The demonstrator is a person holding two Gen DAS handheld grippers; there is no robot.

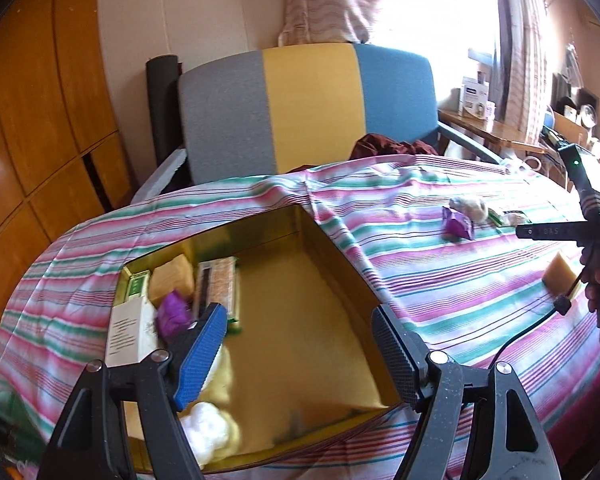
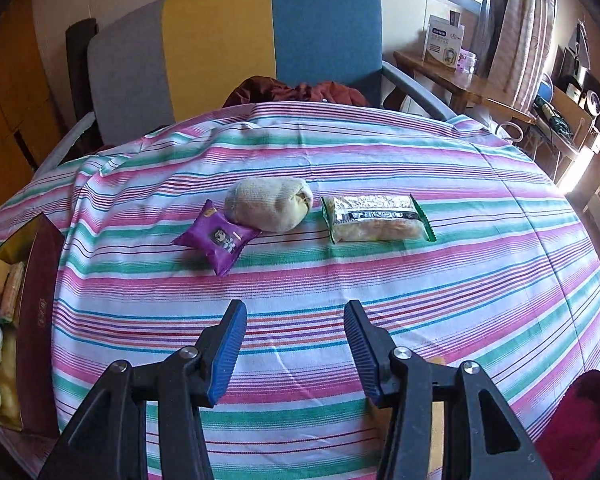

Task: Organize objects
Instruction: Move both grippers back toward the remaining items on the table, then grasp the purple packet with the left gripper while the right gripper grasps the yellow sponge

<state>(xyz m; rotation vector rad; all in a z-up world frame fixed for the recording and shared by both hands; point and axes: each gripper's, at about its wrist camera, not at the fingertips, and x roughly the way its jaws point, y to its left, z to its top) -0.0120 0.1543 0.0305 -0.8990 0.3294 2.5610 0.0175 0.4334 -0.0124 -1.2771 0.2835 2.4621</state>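
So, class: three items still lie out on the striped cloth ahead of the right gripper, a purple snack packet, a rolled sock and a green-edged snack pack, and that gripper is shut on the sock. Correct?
Not quite. The right gripper is open and empty, short of the rolled sock. The right wrist view shows this. The purple snack packet and green-edged snack pack do lie on the striped cloth.

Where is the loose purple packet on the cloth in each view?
Left wrist view: purple packet far right, beside the sock ball.
Right wrist view: purple packet left of centre, touching the sock ball.
Shared landmark: the striped chair behind the table.
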